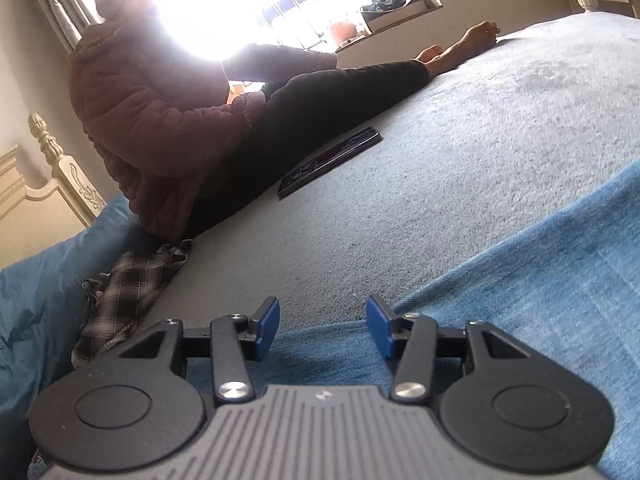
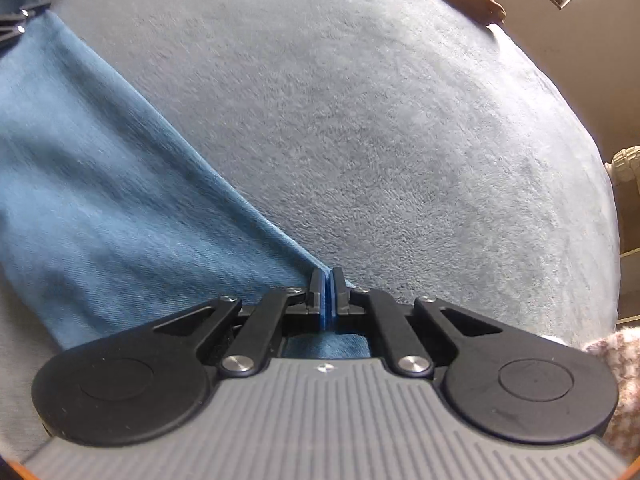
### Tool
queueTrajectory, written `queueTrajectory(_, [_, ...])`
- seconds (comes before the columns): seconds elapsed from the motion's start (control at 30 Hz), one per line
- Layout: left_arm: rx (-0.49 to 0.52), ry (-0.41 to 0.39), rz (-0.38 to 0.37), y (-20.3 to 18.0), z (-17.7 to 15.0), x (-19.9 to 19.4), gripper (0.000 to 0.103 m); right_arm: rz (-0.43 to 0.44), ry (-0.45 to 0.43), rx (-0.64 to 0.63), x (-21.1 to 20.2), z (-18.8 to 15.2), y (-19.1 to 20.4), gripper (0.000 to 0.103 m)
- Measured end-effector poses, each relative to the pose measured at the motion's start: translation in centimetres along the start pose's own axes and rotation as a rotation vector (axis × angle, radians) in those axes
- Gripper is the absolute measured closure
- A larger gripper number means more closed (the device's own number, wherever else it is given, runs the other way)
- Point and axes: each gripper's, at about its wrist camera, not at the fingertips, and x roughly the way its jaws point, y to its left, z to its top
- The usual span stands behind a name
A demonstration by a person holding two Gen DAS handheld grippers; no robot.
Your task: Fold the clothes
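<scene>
Blue denim garment (image 2: 120,184) lies flat on grey fleece bed cover (image 2: 400,120), its edge pinched between the pressed-together pads of right gripper (image 2: 328,296). Left gripper (image 1: 323,326) sits spread over the denim's edge, gripping nothing. Fabric faded, faintly creased; black phone (image 1: 330,162) well beyond.

Twill denim jeans (image 2: 100,200), fuzzy fleece blanket (image 2: 400,140)

A seated person (image 1: 160,120) with a phone (image 1: 328,162) beside them occupies the grey blanket (image 1: 460,152).
</scene>
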Motion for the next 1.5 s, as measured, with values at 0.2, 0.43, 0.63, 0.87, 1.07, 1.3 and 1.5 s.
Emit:
queueTrajectory(0.2, [0.049, -0.007, 0.022, -0.7, 0.0, -0.1, 0.054, -0.046, -0.048, 0.154, 0.7, -1.0, -4.0, 0.099])
queueTrajectory(0.43, [0.069, 0.003, -0.023, -1.5, 1.1, -1.8, 0.052, 0.021, -0.255, 0.772, -8.4, -8.0, -9.1, 0.054])
queueTrajectory(0.63, [0.025, -0.001, -0.131, -3.8, 2.5, -6.4, 0.05, 0.205, -0.158, 1.167, -8.2, -16.5, -6.0, 0.034])
queueTrajectory(0.87, [-0.012, -0.001, -0.236, -6.7, 3.6, -10.9, 0.049, 0.328, -0.252, 1.417, -7.3, -21.1, -3.3, 0.086])
queueTrajectory(1.07, [0.012, 0.023, -0.245, -10.1, 2.4, -11.3, 0.051, 0.212, -0.461, 1.188, -10.9, -17.1, -1.3, 0.093])
queueTrajectory(1.3, [-0.01, 0.036, -0.251, -10.0, 2.4, -11.0, 0.051, 0.206, -0.574, 0.598, -12.4, -6.4, 6.5, 0.094])
queueTrajectory(1.5, [-0.029, 0.032, -0.266, -9.5, 2.2, -11.0, 0.051, 0.095, -0.501, 0.552, -11.2, -8.0, 6.7, 0.099])
